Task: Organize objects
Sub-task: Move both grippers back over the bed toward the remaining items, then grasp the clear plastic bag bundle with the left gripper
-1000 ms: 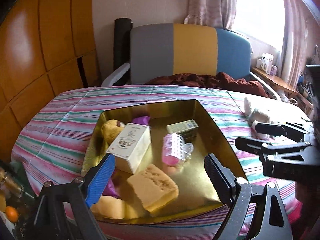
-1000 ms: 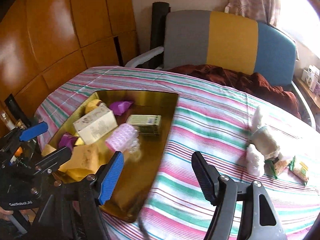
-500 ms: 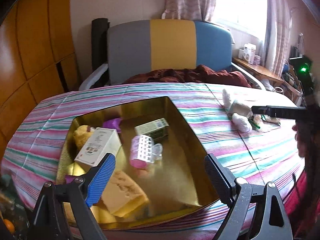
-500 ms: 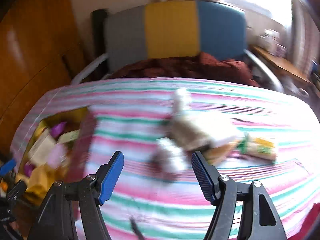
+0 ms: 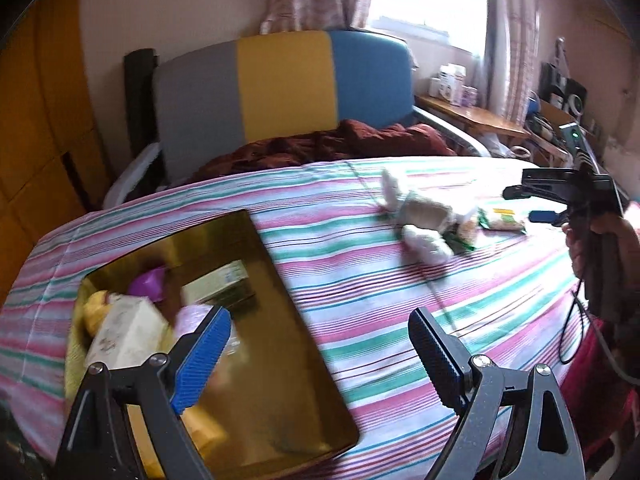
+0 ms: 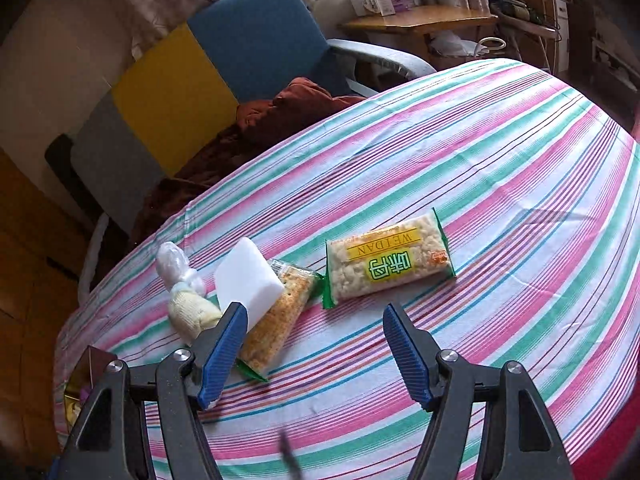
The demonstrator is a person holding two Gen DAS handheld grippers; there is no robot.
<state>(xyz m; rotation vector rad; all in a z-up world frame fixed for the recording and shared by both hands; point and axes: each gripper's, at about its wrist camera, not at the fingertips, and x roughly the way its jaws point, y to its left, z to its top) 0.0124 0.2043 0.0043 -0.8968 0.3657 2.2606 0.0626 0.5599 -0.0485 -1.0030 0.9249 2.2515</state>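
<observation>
My right gripper is open above the striped tablecloth, nothing between its fingers. Just beyond it lie a snack pack with a yellow label, a cracker pack, a white sponge block resting on the crackers, and a wrapped pale cloth roll. My left gripper is open and empty over the right edge of the gold tray. The tray holds a white box, a purple item, a green box and other blurred things. The same loose pile lies far right in the left wrist view.
A grey, yellow and blue chair with a maroon cloth stands behind the table. A wooden side table with boxes is at the window. A hand holding the right gripper's body shows at the right edge.
The right gripper swung right from the tray and rolled, and now hangs over the snack packs. The left gripper shifted right, so the tray sits further left in its view. Both stayed open.
</observation>
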